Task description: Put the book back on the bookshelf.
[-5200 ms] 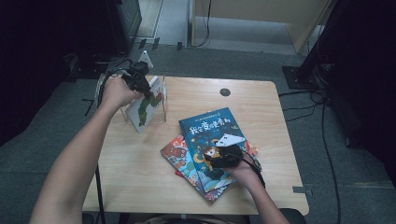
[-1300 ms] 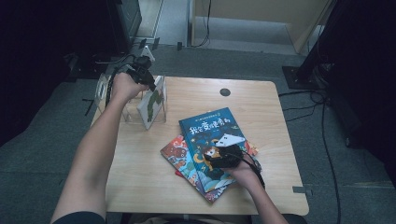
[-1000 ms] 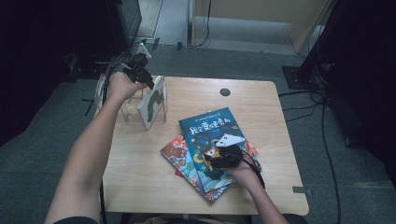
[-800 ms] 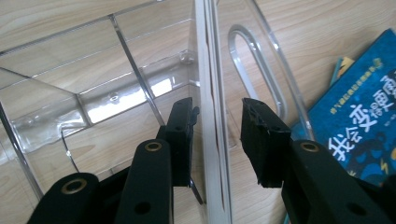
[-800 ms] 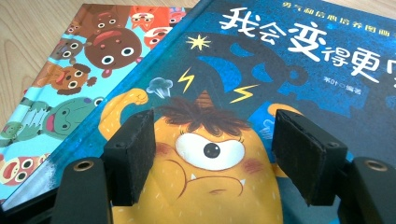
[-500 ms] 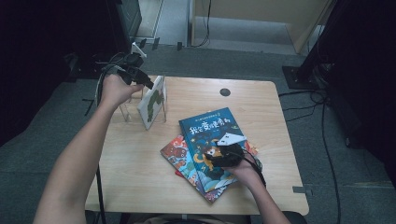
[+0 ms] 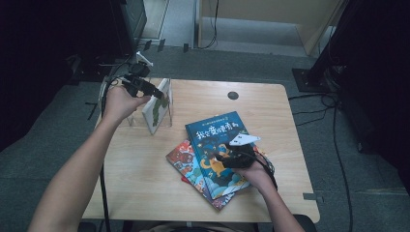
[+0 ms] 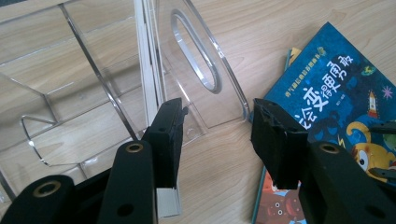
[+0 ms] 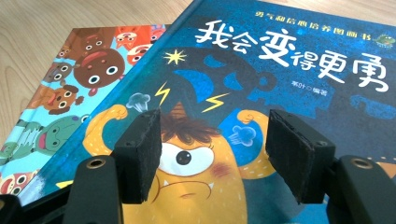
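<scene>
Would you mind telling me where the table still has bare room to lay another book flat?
Free: the near-left wood between the clear rack and the book pile, and the far-right corner past the round hole. Crowded: the pile under the right gripper, and the rack.

A light wooden desk [image 7: 145,183] with rounded corners and 1 dark round grommet [image 7: 233,95] stands on grey carpet [image 7: 58,159]. Black cables [image 7: 333,145] trail over the floor at right. Dark furniture [image 7: 128,19] and a pale wooden panel [image 7: 270,9] stand behind, dimly lit.

Bright lit tabletop, dark surroundings, soft blur, acrylic glare
</scene>
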`<state>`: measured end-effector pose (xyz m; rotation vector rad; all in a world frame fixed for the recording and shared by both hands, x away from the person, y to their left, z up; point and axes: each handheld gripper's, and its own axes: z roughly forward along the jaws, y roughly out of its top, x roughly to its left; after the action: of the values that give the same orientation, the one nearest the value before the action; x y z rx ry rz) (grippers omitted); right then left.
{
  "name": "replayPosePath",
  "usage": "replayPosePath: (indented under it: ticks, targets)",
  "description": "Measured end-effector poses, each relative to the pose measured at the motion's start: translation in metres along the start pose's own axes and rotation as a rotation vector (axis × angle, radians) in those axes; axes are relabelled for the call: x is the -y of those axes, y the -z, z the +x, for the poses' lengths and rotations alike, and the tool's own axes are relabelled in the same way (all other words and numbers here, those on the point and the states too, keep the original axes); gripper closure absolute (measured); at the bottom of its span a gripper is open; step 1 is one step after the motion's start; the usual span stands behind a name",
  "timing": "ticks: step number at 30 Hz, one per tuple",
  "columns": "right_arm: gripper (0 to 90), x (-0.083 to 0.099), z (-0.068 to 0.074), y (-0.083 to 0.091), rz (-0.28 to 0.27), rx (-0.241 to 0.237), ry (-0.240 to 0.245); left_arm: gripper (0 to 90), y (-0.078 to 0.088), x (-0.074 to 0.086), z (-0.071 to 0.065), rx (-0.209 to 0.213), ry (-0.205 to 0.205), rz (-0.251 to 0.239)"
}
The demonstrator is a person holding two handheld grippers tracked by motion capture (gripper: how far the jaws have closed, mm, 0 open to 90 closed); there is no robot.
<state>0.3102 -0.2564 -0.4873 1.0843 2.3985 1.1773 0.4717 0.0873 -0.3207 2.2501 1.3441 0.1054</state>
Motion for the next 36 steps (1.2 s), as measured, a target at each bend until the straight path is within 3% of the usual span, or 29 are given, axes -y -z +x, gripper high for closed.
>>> replayPosePath:
  ticks: [9,14,18,22,31,36]
  targets:
    - [40.3,-0.005,-0.005,0.001,-0.003,-0.004,-0.007,50.8,0.002,0.020,-0.008,-0.002,-0.011,-0.026]
    - [44.3,-0.005,-0.009,0.001,0.003,-0.018,-0.007,50.0,0.001,0.031,-0.015,0.025,-0.020,-0.054]
    - [44.6,-0.005,-0.012,0.001,0.005,-0.017,-0.015,51.2,-0.003,0.042,-0.024,0.047,-0.063,-0.076]
    - [45.6,-0.006,-0.015,0.000,0.025,-0.018,-0.018,51.4,-0.008,0.051,-0.031,0.035,-0.096,-0.079]
    - [49.1,-0.006,-0.019,0.002,0.017,0.000,-0.024,51.3,-0.023,0.074,-0.045,0.068,-0.130,-0.094]
    - [51.6,-0.005,-0.020,0.001,0.018,0.000,-0.027,51.8,-0.029,0.083,-0.050,0.057,-0.153,-0.100]
